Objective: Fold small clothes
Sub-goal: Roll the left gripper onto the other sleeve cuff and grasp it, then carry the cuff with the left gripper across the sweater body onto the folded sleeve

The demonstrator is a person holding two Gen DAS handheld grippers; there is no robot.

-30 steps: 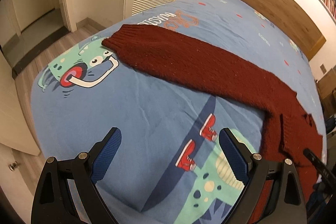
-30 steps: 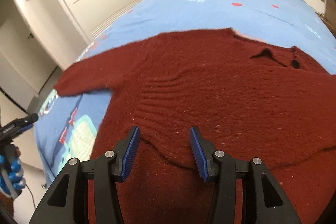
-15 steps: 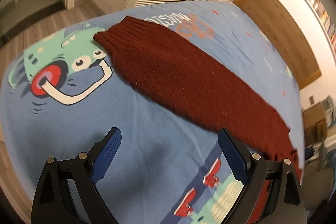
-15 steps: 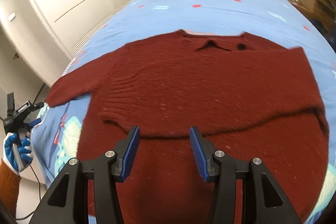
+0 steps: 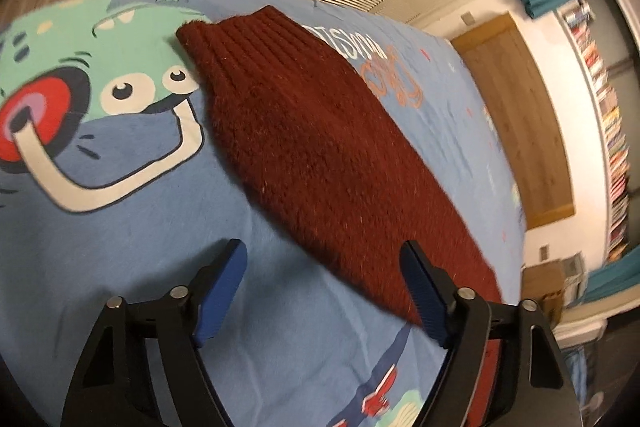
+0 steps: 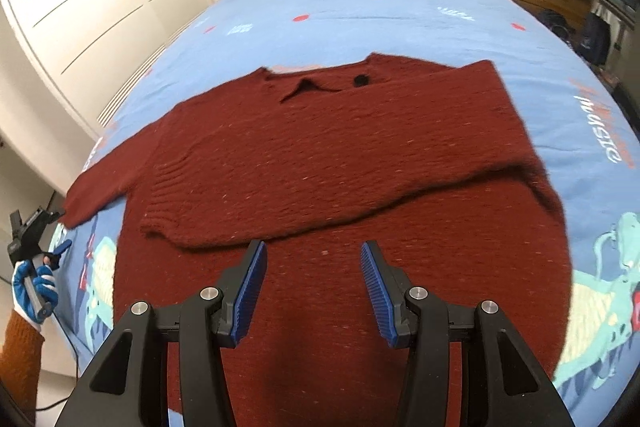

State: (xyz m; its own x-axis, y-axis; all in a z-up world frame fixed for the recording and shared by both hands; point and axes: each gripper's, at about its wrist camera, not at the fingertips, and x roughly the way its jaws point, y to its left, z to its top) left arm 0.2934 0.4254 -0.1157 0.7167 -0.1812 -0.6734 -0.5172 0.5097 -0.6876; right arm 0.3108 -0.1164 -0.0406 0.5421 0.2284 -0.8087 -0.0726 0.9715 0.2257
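My left tool [image 5: 322, 263] hovers, jaws spread and empty, by the dark red knitted sweater's [image 6: 340, 155] sleeve [image 5: 320, 139]. My right tool [image 6: 312, 263], likewise spread, hangs over its body on the blue cartoon-print bed [image 6: 400, 11].

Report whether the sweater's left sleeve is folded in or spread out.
Spread out: the sleeve lies straight across the bedsheet, away from the body.

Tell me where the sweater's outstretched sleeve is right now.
In the left wrist view the outstretched sleeve lies flat on the blue bedsheet, its cuff beside the cartoon monster's eyes, ahead of the open left gripper.
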